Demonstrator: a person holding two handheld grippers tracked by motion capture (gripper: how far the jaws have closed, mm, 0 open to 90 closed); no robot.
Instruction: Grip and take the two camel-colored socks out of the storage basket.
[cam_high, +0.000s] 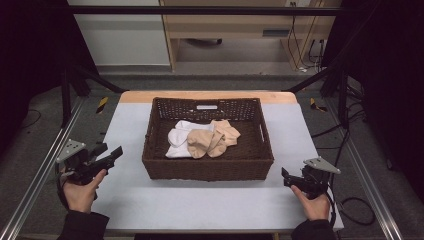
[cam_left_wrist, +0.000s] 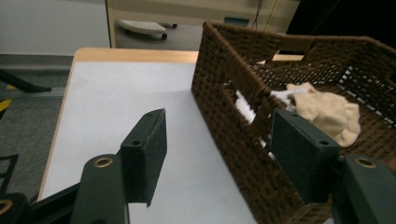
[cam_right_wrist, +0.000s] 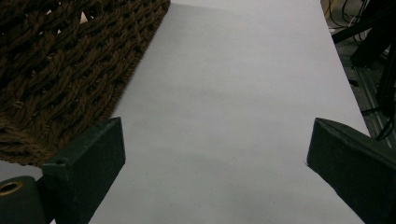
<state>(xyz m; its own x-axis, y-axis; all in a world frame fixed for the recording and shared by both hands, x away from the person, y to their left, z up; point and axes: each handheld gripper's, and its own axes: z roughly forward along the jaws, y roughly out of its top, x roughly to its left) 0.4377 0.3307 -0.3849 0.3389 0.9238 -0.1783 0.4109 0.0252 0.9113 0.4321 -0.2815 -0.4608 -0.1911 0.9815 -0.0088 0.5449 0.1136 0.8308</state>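
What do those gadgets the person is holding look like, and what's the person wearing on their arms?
Each hand grips a black tool: the left tool and right tool have two flat, dark, block-shaped pads, brass-coloured pivot rivets and a grey three-cornered plate on top. A black cable trails from the right one. Sleeves are dark.

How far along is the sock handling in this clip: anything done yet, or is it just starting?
Nothing looks done: the white socks and beige socks lie heaped in the wicker basket, and none lie on the table. Nothing is in hand: the left claw and right claw stand open and empty beside the basket. All the handling of the socks appears to be left.
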